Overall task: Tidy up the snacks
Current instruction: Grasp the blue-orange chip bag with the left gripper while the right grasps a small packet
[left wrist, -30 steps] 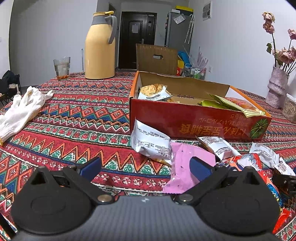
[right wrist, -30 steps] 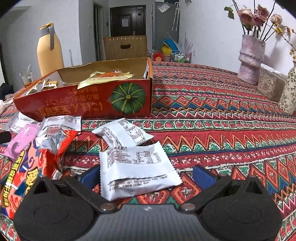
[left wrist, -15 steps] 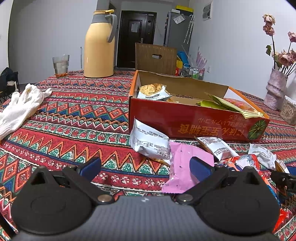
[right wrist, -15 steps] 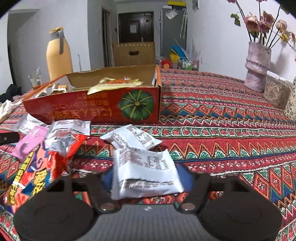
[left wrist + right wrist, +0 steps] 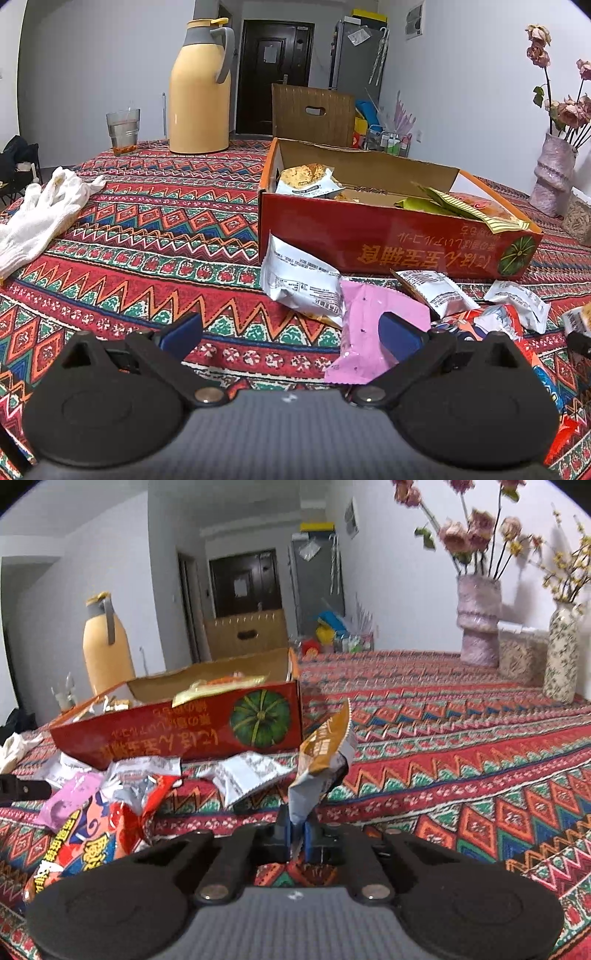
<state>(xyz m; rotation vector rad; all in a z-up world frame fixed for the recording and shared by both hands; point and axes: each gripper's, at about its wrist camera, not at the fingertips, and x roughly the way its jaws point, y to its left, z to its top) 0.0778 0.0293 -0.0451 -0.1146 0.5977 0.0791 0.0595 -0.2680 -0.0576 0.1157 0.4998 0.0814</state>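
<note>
A red cardboard box (image 5: 388, 240) with a pumpkin picture holds several snack packets; it also shows in the right wrist view (image 5: 177, 734). Loose packets lie in front of it: a white one (image 5: 299, 284), a pink one (image 5: 369, 332) and a red bag (image 5: 92, 838). My right gripper (image 5: 297, 836) is shut on a white and gold snack packet (image 5: 321, 764), lifted off the cloth and standing upright. My left gripper (image 5: 288, 332) is open and empty, low over the cloth, with the pink packet by its right finger.
A yellow thermos jug (image 5: 199, 92) and a glass (image 5: 123, 127) stand at the far left. White gloves (image 5: 40, 214) lie on the left of the patterned tablecloth (image 5: 147, 229). Vases with flowers (image 5: 478, 624) stand at the far right.
My right gripper closed on the white packet that lay between its fingers and lifted it, turning it upright. My left gripper stayed open and barely moved.
</note>
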